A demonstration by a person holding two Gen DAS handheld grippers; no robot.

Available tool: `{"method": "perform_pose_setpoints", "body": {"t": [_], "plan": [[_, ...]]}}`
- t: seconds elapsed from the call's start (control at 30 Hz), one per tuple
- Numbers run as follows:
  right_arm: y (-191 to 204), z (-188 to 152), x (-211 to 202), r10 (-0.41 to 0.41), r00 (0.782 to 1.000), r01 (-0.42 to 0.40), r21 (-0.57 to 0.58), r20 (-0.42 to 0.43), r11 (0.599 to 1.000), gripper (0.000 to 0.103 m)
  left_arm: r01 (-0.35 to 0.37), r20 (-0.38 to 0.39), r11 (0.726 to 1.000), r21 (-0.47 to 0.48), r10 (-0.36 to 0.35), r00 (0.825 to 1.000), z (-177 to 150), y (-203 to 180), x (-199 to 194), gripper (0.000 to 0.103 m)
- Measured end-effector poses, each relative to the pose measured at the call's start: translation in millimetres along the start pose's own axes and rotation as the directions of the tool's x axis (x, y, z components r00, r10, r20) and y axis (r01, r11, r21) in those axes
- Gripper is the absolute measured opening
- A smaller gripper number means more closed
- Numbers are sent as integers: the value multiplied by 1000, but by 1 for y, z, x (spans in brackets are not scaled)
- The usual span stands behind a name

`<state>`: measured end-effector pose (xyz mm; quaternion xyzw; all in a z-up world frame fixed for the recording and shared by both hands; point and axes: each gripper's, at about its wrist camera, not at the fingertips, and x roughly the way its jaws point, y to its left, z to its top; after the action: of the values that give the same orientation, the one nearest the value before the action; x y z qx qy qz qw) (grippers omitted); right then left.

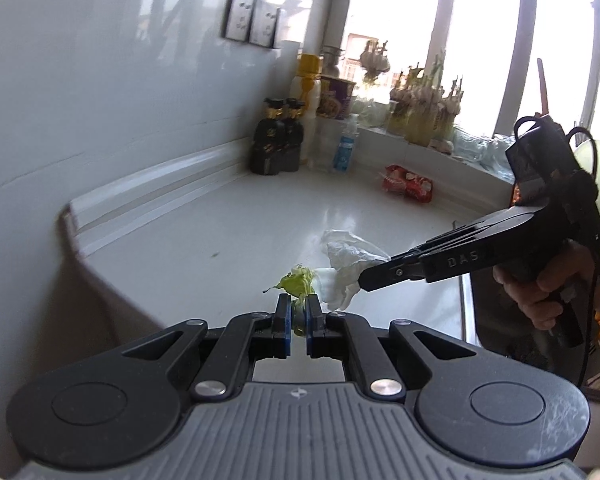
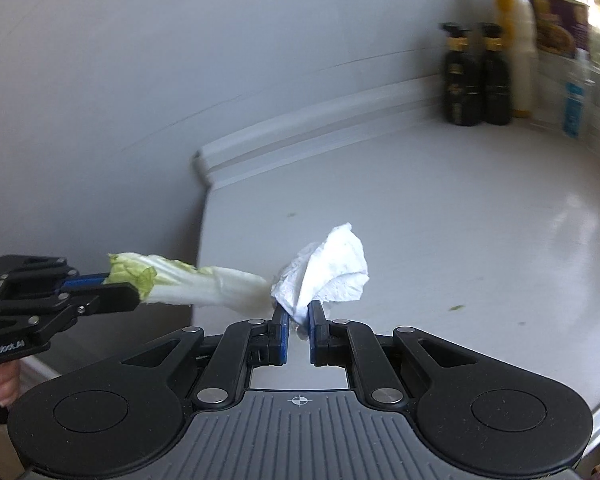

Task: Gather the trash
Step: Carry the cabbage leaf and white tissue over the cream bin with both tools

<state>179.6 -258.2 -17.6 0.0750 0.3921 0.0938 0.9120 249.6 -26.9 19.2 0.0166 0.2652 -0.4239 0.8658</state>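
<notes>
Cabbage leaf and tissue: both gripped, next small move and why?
Probably carry both onward to a bin, grips kept shut; no bin shows in either view. The left gripper is clamped on the cabbage leaf, the right gripper on the crumpled tissue, both lifted off the white counter.

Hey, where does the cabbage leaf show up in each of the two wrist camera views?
Left wrist view: the cabbage leaf is at lower centre, foreshortened, clamped in the left gripper.
Right wrist view: the leaf lies lengthwise at lower left, held at its green end, its white end by the crumpled tissue.
Shared landmark: the two black bottles in the counter's far corner.
</notes>
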Motion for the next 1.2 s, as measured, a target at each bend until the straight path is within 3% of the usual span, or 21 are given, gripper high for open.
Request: {"method": "perform_pose_setpoints", "body": {"t": [0.47,0.73,0.93,1.1,1.2], "plan": [[89,-28,30,128,986,-147,-197,-107,969,8,-116,-93,980,-161,102,990,-75,49,-31,6],[132,-41,64,125,976,-173,-280,-181,944,8,-198,-189,946,-257,152,970,-117,78,-11,6],[150,-56,93,115,966,-175,-258,-231,950,8,-245,-270,921,-303,164,949,-151,99,15,6],[167,-66,127,79,961,-149,-253,-266,956,8,-325,-353,877,-354,197,915,-182,112,39,6],[175,-69,150,30,959,-106,-260,-283,960,8,-386,-393,817,-428,216,894,-196,120,46,6]]}}
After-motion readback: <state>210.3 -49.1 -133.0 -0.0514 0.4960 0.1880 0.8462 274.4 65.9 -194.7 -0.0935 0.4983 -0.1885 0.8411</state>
